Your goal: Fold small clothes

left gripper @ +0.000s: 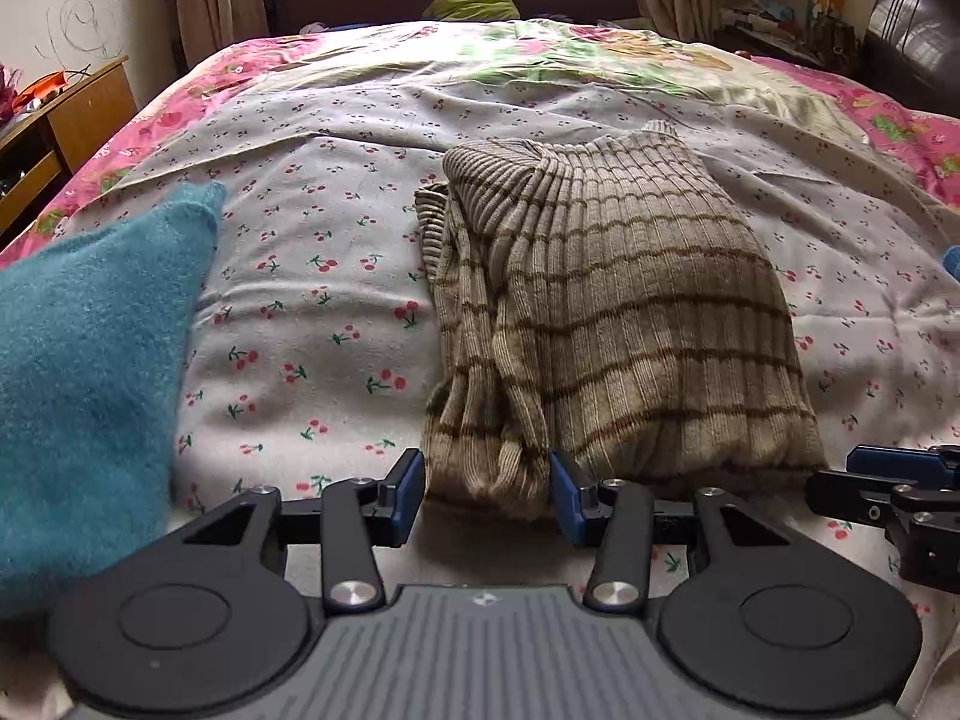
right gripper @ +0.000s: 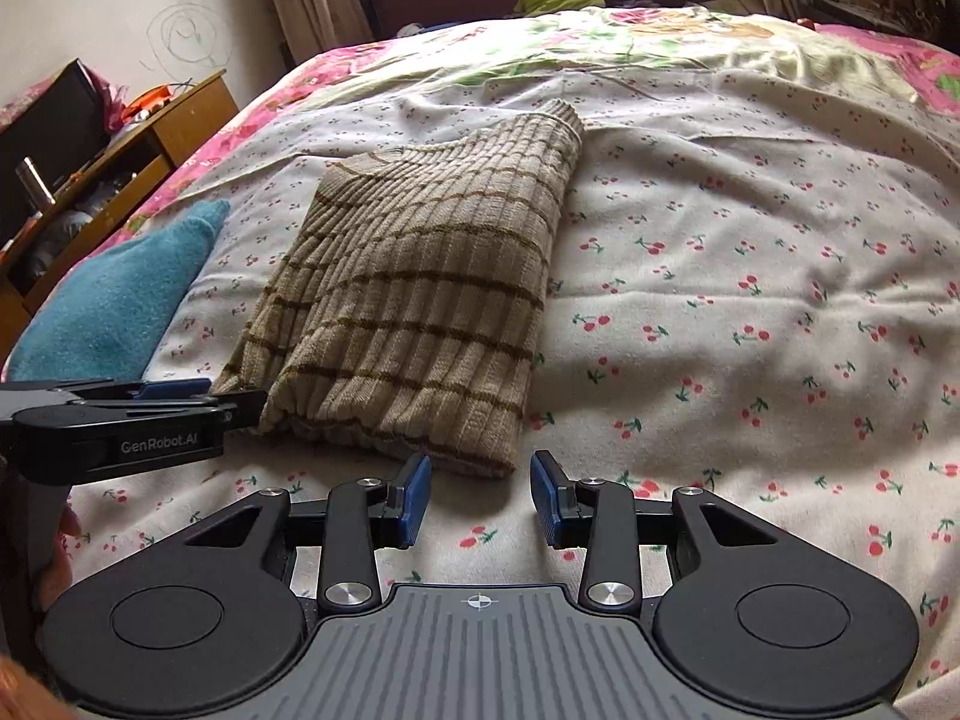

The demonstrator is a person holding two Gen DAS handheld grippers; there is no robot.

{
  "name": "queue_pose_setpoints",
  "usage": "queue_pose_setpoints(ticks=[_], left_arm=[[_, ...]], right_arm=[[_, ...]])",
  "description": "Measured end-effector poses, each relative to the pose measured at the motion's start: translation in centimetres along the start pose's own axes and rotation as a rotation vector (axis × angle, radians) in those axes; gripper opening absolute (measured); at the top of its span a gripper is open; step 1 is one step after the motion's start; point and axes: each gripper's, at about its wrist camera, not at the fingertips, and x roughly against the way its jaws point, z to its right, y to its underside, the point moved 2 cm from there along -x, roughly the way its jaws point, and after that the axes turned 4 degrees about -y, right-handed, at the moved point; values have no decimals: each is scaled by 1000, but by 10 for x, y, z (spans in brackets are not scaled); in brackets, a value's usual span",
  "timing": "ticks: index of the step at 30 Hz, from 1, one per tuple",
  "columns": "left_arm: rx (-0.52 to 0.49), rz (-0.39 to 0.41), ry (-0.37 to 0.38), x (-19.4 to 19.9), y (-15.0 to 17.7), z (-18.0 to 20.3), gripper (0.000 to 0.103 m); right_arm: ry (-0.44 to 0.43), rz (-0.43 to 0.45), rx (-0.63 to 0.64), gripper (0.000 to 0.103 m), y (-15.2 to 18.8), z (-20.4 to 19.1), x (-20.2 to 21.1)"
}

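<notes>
**Both grippers parked at the sweater's near hem**

Nearest the lens, the left gripper [left gripper: 487, 495] stands with jaws apart around the bunched sleeve end of the striped sweater [left gripper: 606, 324], the blue pads flanking the fabric but not visibly pinching it. Far left lies a teal knit garment [left gripper: 90, 360], well apart from the sweater. The sweater itself lies folded on the cherry-print sheet [left gripper: 312, 312], its long axis running straight away from the fingers, collar at the far end. To the right, the right gripper [right gripper: 481, 495] is also spread, empty, just short of the hem's right corner. Both sit about equally near; a fold would likely carry the hem forward toward the collar.
</notes>
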Motion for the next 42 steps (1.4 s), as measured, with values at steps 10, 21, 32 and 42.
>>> queue_pose_setpoints(ticks=[10,21,32,42], left_arm=[[30,-39,92,27,26,12,57],[-16,-19,123,37,44,30,81],[-26,-8,123,39,48,36,89],[-39,-9,114,38,48,39,92]], right_arm=[[-12,34,-35,39,20,3,20],[17,64,5,42,41,1,28],[28,83,30,44,46,-3,27],[44,99,25,46,47,-3,29]])
